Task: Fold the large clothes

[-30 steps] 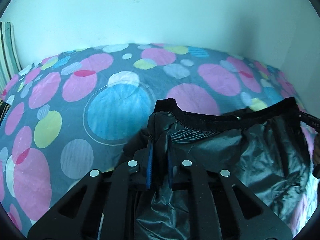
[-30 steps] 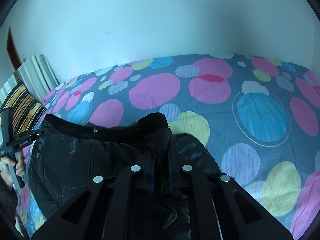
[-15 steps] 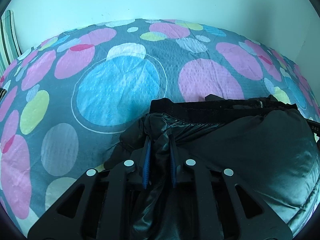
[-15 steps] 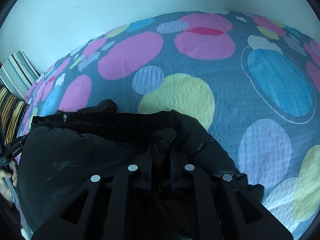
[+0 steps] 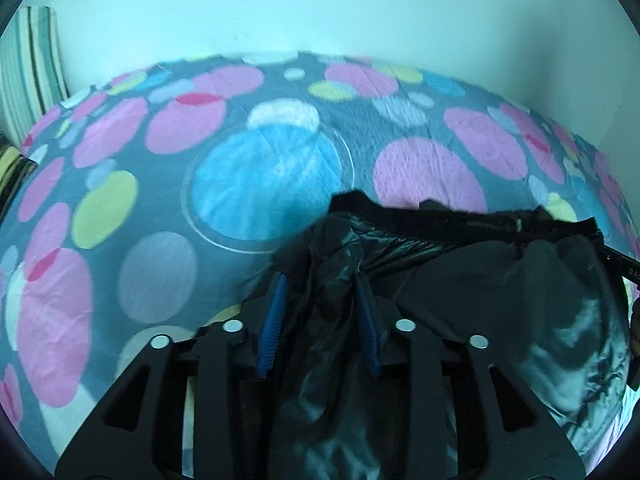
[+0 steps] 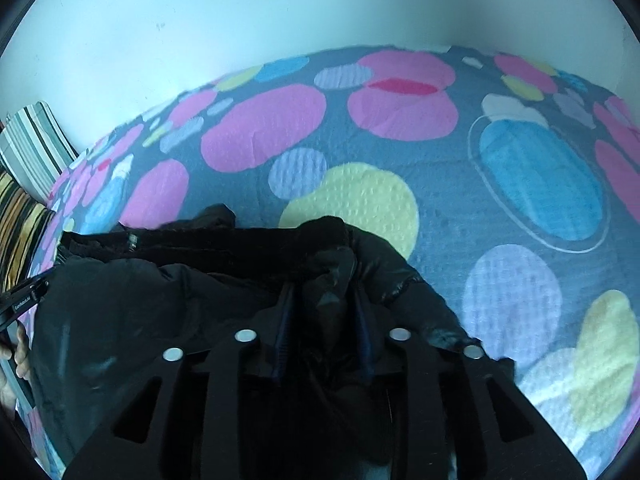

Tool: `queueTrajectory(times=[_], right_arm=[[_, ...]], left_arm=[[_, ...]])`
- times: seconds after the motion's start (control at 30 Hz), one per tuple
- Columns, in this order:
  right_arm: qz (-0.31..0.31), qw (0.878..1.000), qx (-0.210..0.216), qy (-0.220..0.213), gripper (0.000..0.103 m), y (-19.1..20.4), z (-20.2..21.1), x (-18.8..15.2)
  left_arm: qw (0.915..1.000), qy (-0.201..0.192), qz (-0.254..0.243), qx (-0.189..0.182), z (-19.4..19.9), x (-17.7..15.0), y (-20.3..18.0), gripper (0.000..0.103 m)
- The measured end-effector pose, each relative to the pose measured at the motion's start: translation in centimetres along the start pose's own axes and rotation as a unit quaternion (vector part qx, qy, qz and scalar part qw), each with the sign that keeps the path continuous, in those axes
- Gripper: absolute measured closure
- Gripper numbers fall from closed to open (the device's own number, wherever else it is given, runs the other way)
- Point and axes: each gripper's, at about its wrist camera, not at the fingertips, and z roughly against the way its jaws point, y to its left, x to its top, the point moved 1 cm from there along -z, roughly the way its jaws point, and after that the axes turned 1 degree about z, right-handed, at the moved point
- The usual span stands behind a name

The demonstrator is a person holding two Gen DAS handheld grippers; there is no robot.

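Jacket (image 5: 472,312), black and glossy, lies bunched on the bed (image 5: 168,208), whose cover is grey with pink, blue, yellow and lilac circles. Its dark knit hem runs across the far side of the heap in both views.

Left gripper (image 5: 320,312): jaws have just been opening; blue pads (image 5: 274,320) now stand apart with a ridge of the jacket fabric rising between them. Left pad shows bare blue face, clear of the cloth; right pad sits just beside the fold, contact uncertain. No squeeze visible, so read as released.

Right gripper (image 6: 322,320): jaws likewise have just been opening. Pads are dark and hard to make out, but a gap shows on each side of the fabric lump between them. Read as released, fabric still between the fingers.

Far end of the hem, right wrist view: tip of the left gripper and part of a hand (image 6: 20,356) at the frame edge. Striped pillow (image 6: 36,148) leans against the wall (image 6: 280,12) at the bed's far corner.
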Motion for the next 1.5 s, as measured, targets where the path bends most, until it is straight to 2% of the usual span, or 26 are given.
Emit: queueTrajectory(times=[0.13, 0.2, 0.33, 0.4, 0.5, 0.63, 0.7, 0.93, 1.17, 1.33, 1.5], right_arm=[[-0.011, 0.999, -0.007, -0.034, 0.07, 0.6, 3.8, 0.3], [-0.014, 0.999, 0.005, -0.052, 0.07, 1.9, 6.0, 0.0], [0.008, 0.998, 0.031, -0.057, 0.07, 5.9, 7.6, -1.0], [0.016, 0.998, 0.05, -0.04, 0.07, 8.0, 7.0, -1.8], [0.029, 0.998, 0.057, -0.02, 0.07, 10.1, 5.1, -3.0], [0.031, 0.999, 0.038, 0.009, 0.069, 10.6, 1.7, -4.7], [0.019, 0.999, 0.043, 0.018, 0.069, 10.0, 0.3, -5.3], [0.036, 0.999, 0.021, 0.002, 0.069, 10.6, -1.1, -5.9], [0.036, 0.999, 0.026, -0.022, 0.069, 10.3, -1.3, -6.4], [0.039, 0.999, 0.022, -0.026, 0.069, 10.4, -1.4, -6.4], [0.038, 0.998, 0.023, -0.033, 0.067, 10.5, -0.3, -6.3]], left_arm=[[0.9994, -0.029, 0.008, -0.015, 3.7, 0.1, -0.6, 0.057], [0.9988, -0.039, 0.003, -0.03, 5.2, -0.3, -2.0, 0.055], [0.9978, -0.032, -0.009, -0.057, 5.7, -1.5, -5.2, 0.054], [0.998, -0.018, -0.018, -0.057, 4.7, -2.3, -6.6, 0.054], [0.9986, 0.005, -0.013, -0.052, 2.9, -3.2, -7.1, 0.054], [0.9987, 0.019, 0.004, -0.046, 0.9, -4.1, -6.4, 0.05], [0.9991, 0.018, 0.0, -0.039, 0.3, -4.3, -6.5, 0.05], [0.9998, -0.001, -0.014, -0.016, -1.1, -5.4, -7.0, 0.05], [0.9996, -0.016, -0.019, -0.014, -1.6, -5.9, -7.0, 0.05], [0.9996, -0.013, -0.019, -0.013, -1.5, -5.6, -7.0, 0.05], [0.9994, -0.013, -0.013, -0.028, 0.2, -5.2, -6.7, 0.047]])
